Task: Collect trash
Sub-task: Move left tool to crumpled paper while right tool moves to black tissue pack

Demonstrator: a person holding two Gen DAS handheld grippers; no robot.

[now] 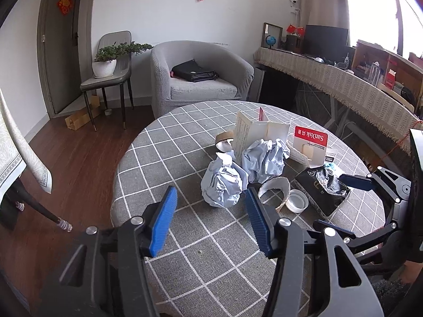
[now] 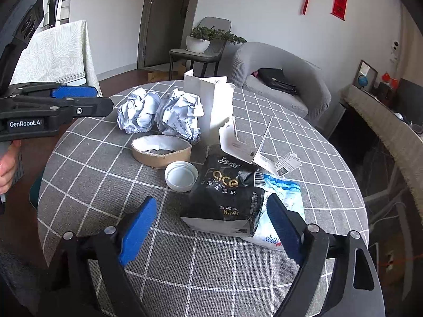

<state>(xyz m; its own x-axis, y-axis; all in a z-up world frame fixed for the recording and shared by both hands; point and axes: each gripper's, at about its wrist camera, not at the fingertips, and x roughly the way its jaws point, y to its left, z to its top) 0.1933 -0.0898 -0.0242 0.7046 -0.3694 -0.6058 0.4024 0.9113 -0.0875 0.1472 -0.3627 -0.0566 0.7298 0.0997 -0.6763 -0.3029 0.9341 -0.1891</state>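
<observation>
Trash lies on a round table with a grey checked cloth (image 1: 164, 163) (image 2: 105, 174). Two crumpled paper balls (image 1: 224, 185) (image 1: 265, 162) (image 2: 137, 112) (image 2: 182, 116) sit beside a brown tape ring (image 2: 161, 152), a white lid (image 1: 298, 200) (image 2: 182, 175), a black tissue pack (image 1: 322, 189) (image 2: 224, 192), a blue-white plastic wrapper (image 2: 285, 198) and torn white cardboard (image 2: 214, 103). My left gripper (image 1: 211, 219) is open, just short of the nearer paper ball. My right gripper (image 2: 211, 227) is open, its jaws on either side of the tissue pack's near end.
A red SanDisk card (image 1: 310, 137) and a small tape roll (image 1: 224, 142) lie at the table's far side. A grey armchair (image 1: 201, 76) with a black bag, a chair with a potted plant (image 1: 105, 63) and a long covered desk (image 1: 343, 79) stand beyond.
</observation>
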